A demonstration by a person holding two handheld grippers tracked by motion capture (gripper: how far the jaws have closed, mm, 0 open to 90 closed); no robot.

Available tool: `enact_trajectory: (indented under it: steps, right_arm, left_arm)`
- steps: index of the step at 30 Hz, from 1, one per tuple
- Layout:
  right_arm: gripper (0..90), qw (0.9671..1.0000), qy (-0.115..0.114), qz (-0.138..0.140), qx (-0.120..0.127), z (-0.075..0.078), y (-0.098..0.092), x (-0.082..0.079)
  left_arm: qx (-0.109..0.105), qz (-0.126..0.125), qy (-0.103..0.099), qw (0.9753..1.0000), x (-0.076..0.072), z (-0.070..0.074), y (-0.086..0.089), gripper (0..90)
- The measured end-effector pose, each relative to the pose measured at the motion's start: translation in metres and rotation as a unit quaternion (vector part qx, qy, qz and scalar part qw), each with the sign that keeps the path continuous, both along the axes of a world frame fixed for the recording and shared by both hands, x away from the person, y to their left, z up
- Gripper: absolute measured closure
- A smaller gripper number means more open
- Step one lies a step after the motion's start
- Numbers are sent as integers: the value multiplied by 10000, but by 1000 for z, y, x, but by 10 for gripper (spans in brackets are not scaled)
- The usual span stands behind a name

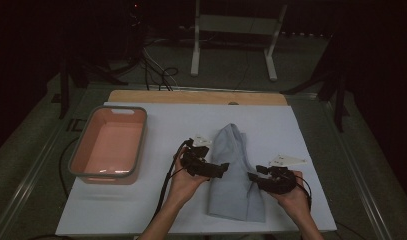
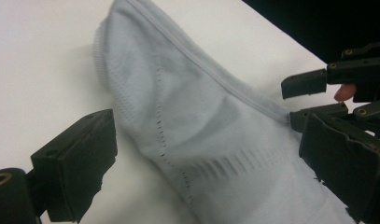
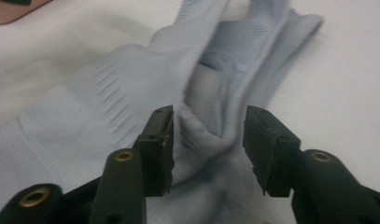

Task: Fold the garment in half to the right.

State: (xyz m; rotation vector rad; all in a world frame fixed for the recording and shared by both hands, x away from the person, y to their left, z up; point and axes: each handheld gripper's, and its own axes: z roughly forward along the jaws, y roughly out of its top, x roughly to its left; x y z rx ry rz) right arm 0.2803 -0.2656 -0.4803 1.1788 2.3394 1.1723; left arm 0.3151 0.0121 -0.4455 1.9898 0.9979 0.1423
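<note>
A light grey-blue garment [image 1: 233, 142] lies folded lengthwise on the white board [image 1: 276, 122], its narrow end pointing away from me. My left gripper [image 1: 222, 168] rests at the garment's left edge, jaws wide open. In the left gripper view the cloth [image 2: 192, 112] runs between those jaws [image 2: 208, 170]. My right gripper [image 1: 255, 173] sits on the garment's right side, open. Its jaws [image 3: 208, 140] straddle a raised fold of cloth [image 3: 204, 133] without pinching it. The right gripper's fingertips [image 2: 304, 84] also appear beyond the cloth in the left gripper view.
A pink basin with a grey rim [image 1: 142, 137] stands empty on the board's left side; its corner [image 3: 15, 11] appears in the right gripper view. A wooden strip [image 1: 191, 96] borders the far edge. Cables and a white stand [image 1: 231, 30] are on the floor beyond.
</note>
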Motion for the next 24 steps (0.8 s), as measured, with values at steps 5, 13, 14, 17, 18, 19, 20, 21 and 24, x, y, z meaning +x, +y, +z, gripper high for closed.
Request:
enact_trajectory:
  steps: [5,13,14,17,18,19,20,21,24]
  right_arm:
    - [708,9998,89,168,-115,-3,8,5]
    - [878,9996,-136,252,-48,8,10,4]
    - [878,9996,-170,243,-37,10,10,4]
    - [879,9996,-198,181,-21,13,7,3]
    - [879,9996,-201,179,-10,13,6,2]
    - [879,9997,-198,150,-22,14,4,1]
    - [879,9997,-195,125,-28,14,3,1]
    - [879,9997,-203,112,-20,15,1,1]
    - [879,9997,-213,72,-5,16,-1,0]
  left_arm:
    - [18,-7,20,10000,-1,-2,7,59]
    - [39,10,-7,10000,-3,-4,7,95]
    - [49,1,-19,10000,-3,-4,7,101]
    - [54,-25,-30,10000,-4,-5,4,119]
    - [52,-37,-25,10000,-4,-5,3,125]
    - [42,-41,-18,10000,-4,-6,1,133]
    - [47,-55,-21,10000,-5,-6,-1,145]
    - [46,-58,-25,10000,-5,-7,-2,155]
    - [66,-98,-26,9999,-5,-8,-6,164]
